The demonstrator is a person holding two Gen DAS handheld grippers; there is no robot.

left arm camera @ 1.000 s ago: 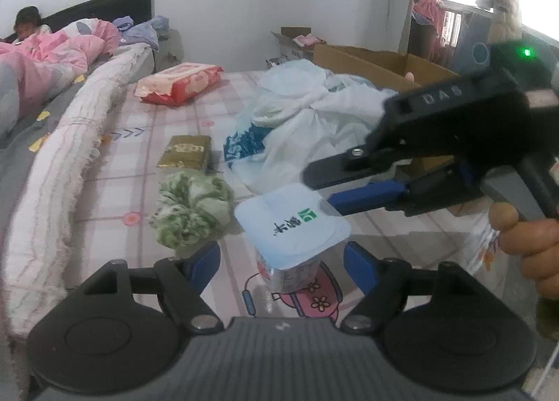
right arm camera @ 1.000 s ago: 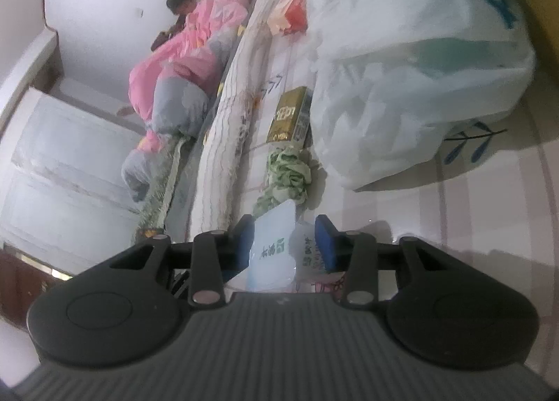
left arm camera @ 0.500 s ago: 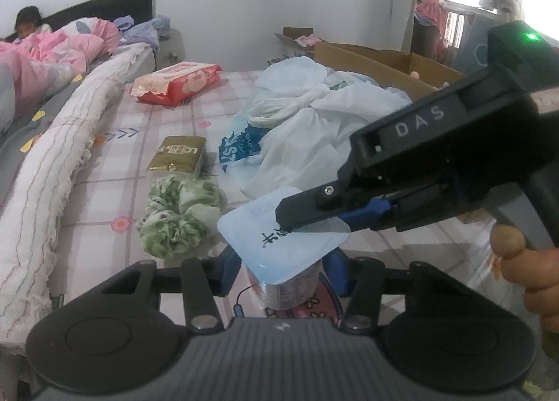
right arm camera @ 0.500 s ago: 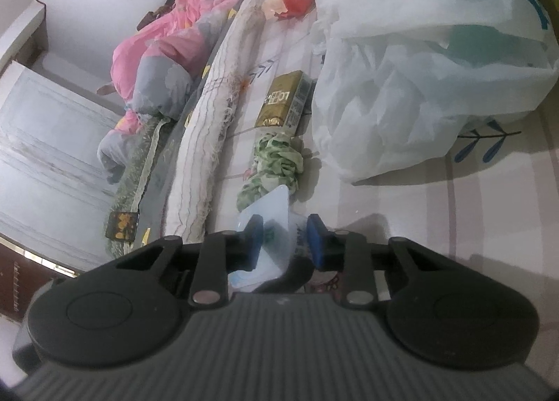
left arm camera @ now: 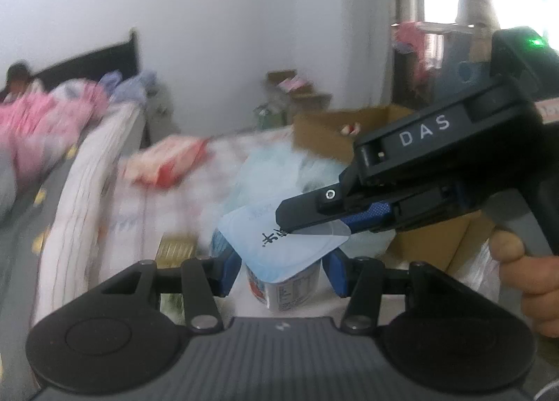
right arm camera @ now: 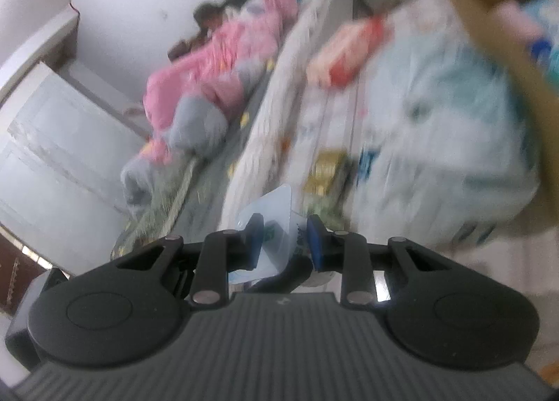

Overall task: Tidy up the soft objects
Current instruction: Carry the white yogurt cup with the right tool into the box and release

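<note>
While your left tool (left arm camera: pixel 279 270) is clamping the body of the yogurt cup (left arm camera: pixel 284 282) above the blurred bed (left arm camera: pixel 223 191), your right tool (left arm camera: pixel 311 228) is pinching the cup's peeled foil lid (left arm camera: pixel 279 233), with a cardboard box (left arm camera: pixel 325 135) sitting behind.

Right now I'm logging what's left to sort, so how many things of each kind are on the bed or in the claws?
Yogurt cup, held in both claws: 1
Plastic bag: 1
Red-and-white packet: 1
Gold packet: 1
Green scrunchie: 1
Total: 5
</note>
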